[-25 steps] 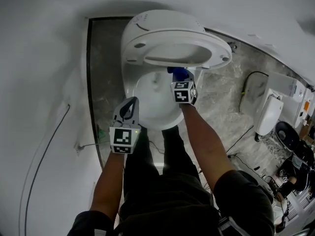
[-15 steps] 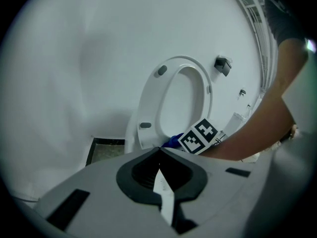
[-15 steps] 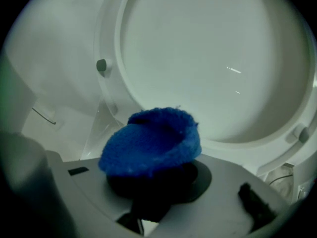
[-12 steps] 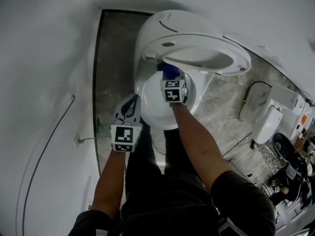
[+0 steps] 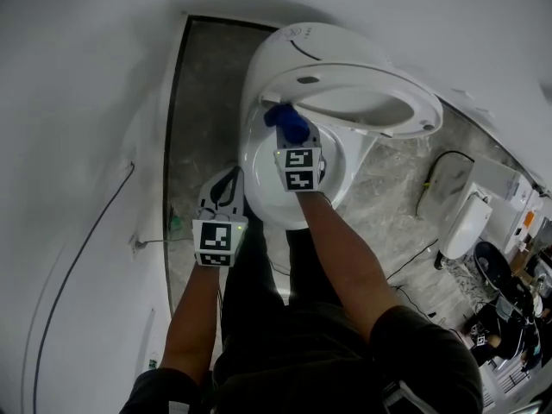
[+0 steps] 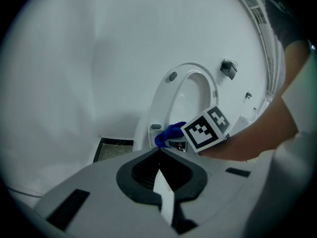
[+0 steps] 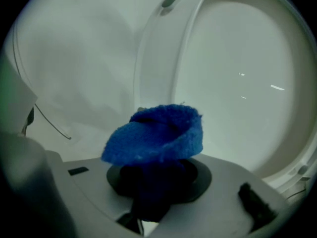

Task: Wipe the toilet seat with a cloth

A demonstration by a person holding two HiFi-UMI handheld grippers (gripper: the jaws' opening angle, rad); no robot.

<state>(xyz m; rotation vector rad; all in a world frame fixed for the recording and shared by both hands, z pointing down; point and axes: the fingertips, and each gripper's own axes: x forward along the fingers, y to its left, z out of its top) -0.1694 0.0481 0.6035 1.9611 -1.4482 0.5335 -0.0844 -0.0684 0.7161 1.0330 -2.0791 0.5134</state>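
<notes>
The cloth (image 5: pixel 291 124) is bright blue. The toilet seat (image 5: pixel 379 89) and bowl (image 5: pixel 263 175) are plain glossy white, like the wall (image 5: pixel 78 102). The floor (image 5: pixel 203 84) is grey with mottled stone veining. The left gripper (image 5: pixel 226 182) and right gripper (image 5: pixel 297 141) are pale grey with black pads, and each cube has black-and-white squares. The trousers (image 5: pixel 276 317) are black

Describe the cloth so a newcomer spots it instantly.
Find the white toilet in the head view, its seat raised. Just below the seat's left end, the right gripper is shut on a bunched cloth. Everything around it is white; it alone is vivid blue and fuzzy.
</notes>
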